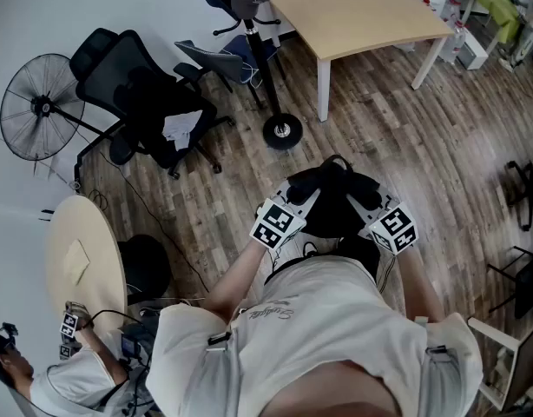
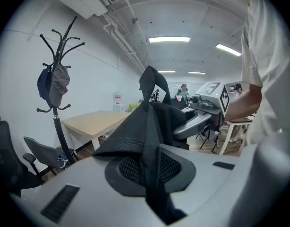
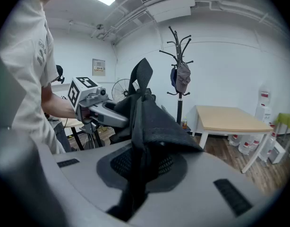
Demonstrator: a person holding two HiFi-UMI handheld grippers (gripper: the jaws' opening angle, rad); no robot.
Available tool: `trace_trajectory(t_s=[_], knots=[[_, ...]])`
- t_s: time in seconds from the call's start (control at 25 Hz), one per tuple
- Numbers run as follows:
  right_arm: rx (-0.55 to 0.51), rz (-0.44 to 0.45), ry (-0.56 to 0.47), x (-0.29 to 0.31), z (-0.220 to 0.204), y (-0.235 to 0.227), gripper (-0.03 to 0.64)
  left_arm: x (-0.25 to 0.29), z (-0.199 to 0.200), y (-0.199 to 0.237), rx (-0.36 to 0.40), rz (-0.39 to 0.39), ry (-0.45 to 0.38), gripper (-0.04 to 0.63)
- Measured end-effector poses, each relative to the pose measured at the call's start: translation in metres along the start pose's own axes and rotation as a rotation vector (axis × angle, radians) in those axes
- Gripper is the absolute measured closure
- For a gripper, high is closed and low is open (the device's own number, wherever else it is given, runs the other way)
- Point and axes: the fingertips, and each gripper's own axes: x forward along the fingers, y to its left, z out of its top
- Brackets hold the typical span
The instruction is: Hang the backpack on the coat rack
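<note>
I hold the black backpack (image 1: 334,200) up in front of me between both grippers, above the wooden floor. My left gripper (image 1: 305,201) is shut on a fold of the backpack (image 2: 153,119) on its left side, and the fabric runs down between the jaws (image 2: 152,183). On the other side my right gripper (image 1: 364,201) is likewise shut on the backpack (image 3: 154,122), with cloth pinched in the jaws (image 3: 138,174). A carry loop stands up on top. The black coat rack (image 1: 281,132) stands ahead and to the left; a blue and a grey item (image 2: 54,85) hang from its hooks (image 3: 179,77).
A light wooden table (image 1: 353,11) stands behind the rack. A black office chair (image 1: 149,102) and a standing fan (image 1: 41,107) are at the left. A round table (image 1: 80,263) and another person (image 1: 71,367) are at the lower left. A white stool (image 1: 501,354) stands at the lower right.
</note>
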Motion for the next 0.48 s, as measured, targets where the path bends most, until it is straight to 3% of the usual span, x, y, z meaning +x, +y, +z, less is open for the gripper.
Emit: trace_trajectory(t_s=[0.48], knots=[[0.039, -0.003, 0.013, 0.007, 0.004, -0.018, 0.583, 0.013, 0.01, 0.016, -0.016, -0.009, -0.016, 0.552]])
